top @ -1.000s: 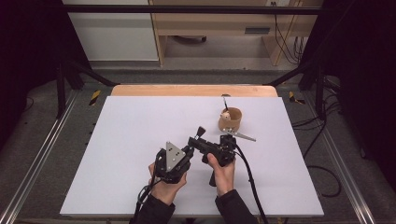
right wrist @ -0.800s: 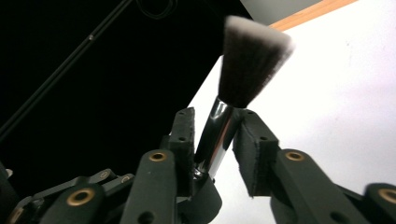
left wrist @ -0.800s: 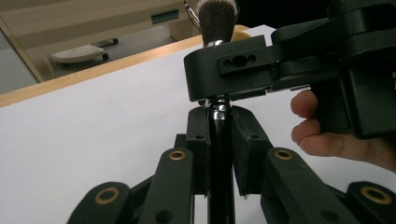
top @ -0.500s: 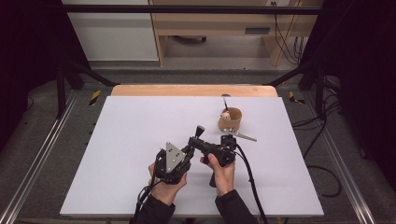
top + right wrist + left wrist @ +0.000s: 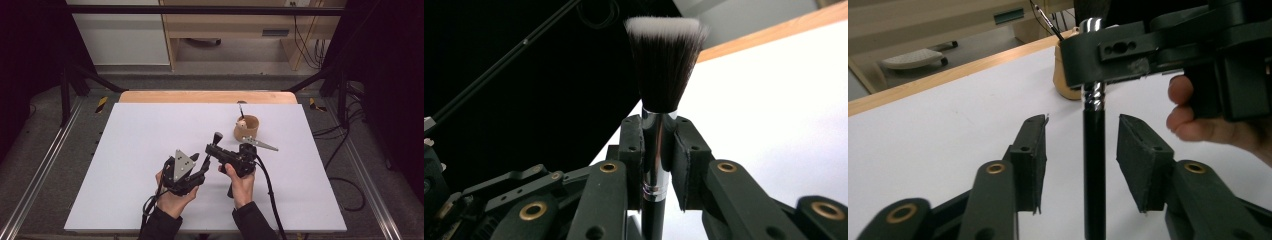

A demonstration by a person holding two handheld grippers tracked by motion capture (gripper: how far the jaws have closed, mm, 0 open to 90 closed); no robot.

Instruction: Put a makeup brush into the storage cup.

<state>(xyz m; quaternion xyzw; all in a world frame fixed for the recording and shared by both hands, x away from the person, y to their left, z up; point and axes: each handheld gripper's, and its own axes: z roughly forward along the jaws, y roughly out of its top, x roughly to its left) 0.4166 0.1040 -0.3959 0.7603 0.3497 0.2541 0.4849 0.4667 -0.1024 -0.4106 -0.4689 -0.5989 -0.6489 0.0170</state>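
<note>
A makeup brush (image 5: 664, 65) with black, white-tipped bristles, a silver ferrule and a black handle stands upright in my right gripper (image 5: 658, 125), which is shut on the ferrule. In the high view the brush (image 5: 217, 137) sits mid-table above the right gripper (image 5: 214, 151). My left gripper (image 5: 201, 162) is just left of it and below. In the left gripper view my left gripper (image 5: 1082, 122) is open, its pads on either side of the brush handle (image 5: 1094, 165) without touching it. The right gripper's jaws clamp the brush from above there.
A small tan cup (image 5: 246, 126) with a thin dark stick (image 5: 241, 107) in it stands on the white table (image 5: 125, 150), behind and to the right of the grippers. The same cup (image 5: 1065, 82) appears behind the brush. A wooden edge (image 5: 200, 96) runs along the far side.
</note>
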